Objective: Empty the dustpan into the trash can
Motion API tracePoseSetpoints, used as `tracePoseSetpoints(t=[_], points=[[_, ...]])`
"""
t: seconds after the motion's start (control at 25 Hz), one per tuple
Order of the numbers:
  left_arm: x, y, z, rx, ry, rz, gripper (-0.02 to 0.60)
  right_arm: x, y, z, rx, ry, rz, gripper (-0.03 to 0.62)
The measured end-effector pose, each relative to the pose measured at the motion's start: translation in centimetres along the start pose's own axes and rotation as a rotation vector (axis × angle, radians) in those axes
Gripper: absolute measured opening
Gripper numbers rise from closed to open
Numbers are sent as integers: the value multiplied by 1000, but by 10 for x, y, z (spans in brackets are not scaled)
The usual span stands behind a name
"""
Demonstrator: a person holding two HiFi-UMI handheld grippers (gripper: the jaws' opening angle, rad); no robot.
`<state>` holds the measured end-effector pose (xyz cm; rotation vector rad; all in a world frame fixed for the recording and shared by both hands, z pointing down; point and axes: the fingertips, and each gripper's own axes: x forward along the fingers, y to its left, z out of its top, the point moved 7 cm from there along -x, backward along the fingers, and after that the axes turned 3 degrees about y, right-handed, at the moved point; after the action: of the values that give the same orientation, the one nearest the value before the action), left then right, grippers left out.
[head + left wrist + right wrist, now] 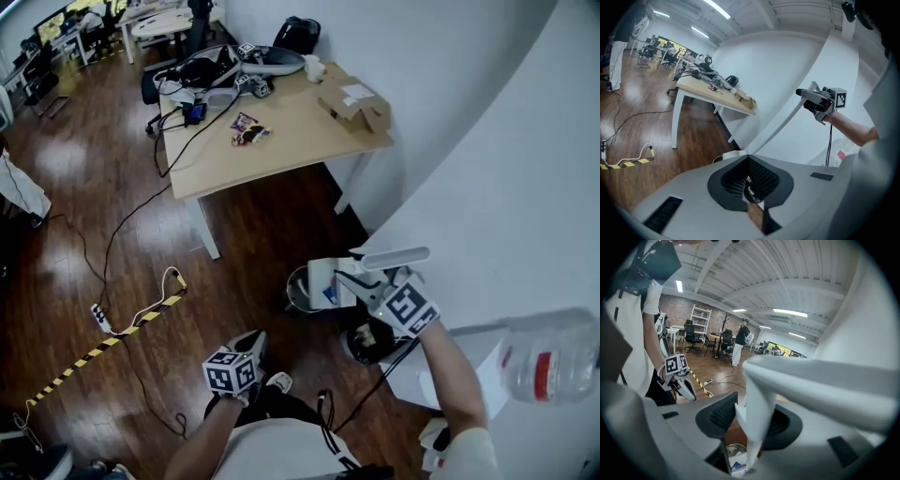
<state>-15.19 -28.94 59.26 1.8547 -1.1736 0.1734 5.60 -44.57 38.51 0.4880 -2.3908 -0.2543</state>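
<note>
My right gripper (367, 283) is shut on the long white handle (394, 256) of a white dustpan (328, 281), which it holds tilted over the rim of a pale round trash can (298, 292) by the wall. In the right gripper view the handle (757, 404) runs between the dark pads, and the trash can (733, 452) shows below. My left gripper (253, 342) hangs lower left over the floor, apart from the dustpan, its jaws together with nothing in them. The left gripper view shows the right gripper (808, 96) on the slanting handle (783, 124).
A wooden desk (281, 141) with cables, a box and clutter stands beyond the trash can. A power strip (100, 319) and yellow-black tape (94, 352) lie on the floor at left. A dark round object (368, 343) sits by the white wall (506, 187). A water bottle (551, 361) is at right.
</note>
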Motion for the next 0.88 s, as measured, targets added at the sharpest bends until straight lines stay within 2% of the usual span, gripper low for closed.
tracePoseSetpoints(t=[0.36, 0.48, 0.88], points=[[-29, 5, -18, -16, -15, -11, -5, 27, 25, 18, -74, 39, 62, 176], [-42, 12, -24, -33, -31, -12, -5, 31, 37, 23, -91, 60, 65, 176], [-86, 37, -59, -96, -63, 2, -5, 66, 90, 47, -216, 130, 160, 179]])
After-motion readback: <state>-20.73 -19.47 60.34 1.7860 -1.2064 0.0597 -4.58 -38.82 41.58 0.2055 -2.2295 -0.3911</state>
